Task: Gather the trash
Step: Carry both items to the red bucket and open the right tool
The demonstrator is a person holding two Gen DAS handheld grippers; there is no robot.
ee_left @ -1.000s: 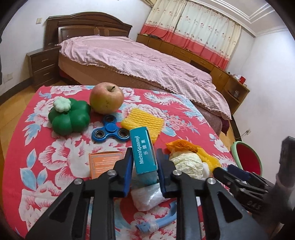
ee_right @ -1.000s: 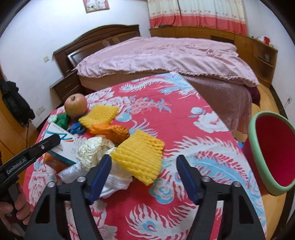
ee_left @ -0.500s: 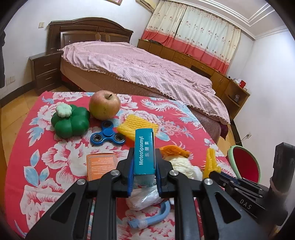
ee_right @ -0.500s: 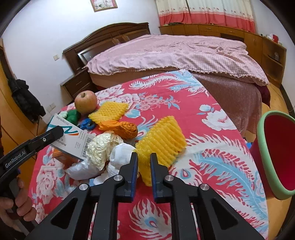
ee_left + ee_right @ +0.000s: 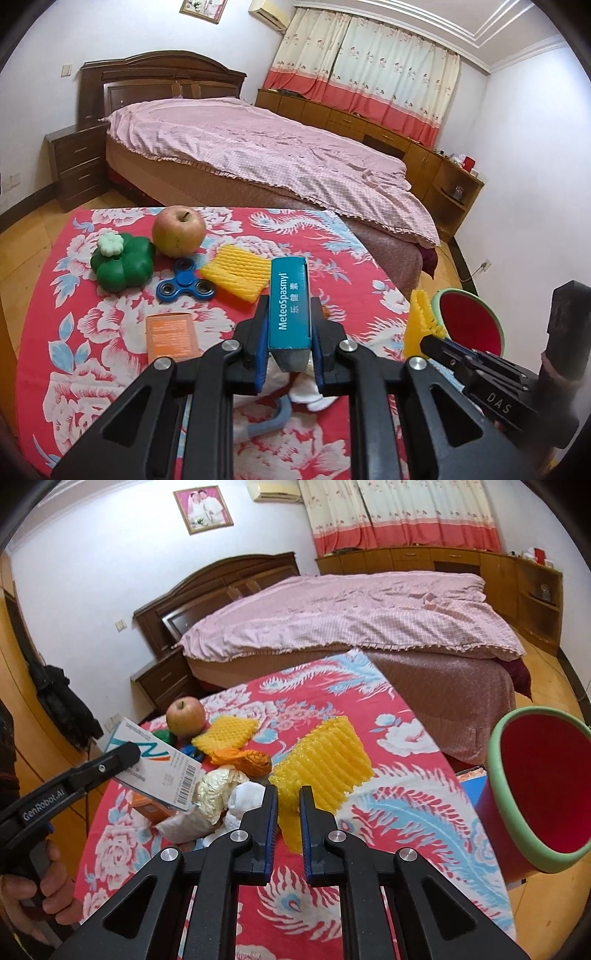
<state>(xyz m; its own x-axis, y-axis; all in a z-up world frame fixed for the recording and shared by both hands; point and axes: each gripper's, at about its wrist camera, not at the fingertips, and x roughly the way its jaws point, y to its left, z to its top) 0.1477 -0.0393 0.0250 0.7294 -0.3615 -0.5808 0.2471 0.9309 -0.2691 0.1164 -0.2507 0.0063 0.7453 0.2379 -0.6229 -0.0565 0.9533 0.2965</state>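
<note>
My left gripper [image 5: 289,334] is shut on a teal medicine box [image 5: 290,306] and holds it above the red floral table [image 5: 74,354]. The box also shows in the right wrist view [image 5: 155,766]. My right gripper [image 5: 284,806] is shut on a yellow foam fruit net [image 5: 325,766], lifted off the table; it shows in the left wrist view [image 5: 419,325] too. A red bin with a green rim [image 5: 535,790] stands off the table's right edge. A second yellow foam net [image 5: 236,273], an orange wrapper [image 5: 243,758], crumpled foil [image 5: 216,786] and white tissue [image 5: 245,797] lie on the table.
An apple [image 5: 179,230], a green clover toy [image 5: 123,262], a blue fidget spinner [image 5: 184,286] and an orange packet [image 5: 170,336] lie at the table's left. A blue-grey curved strap [image 5: 269,424] lies near the front. A bed [image 5: 258,155] stands behind the table.
My right gripper shut on the yellow foam net and lifted it. My left gripper raised the teal box higher off the table.
</note>
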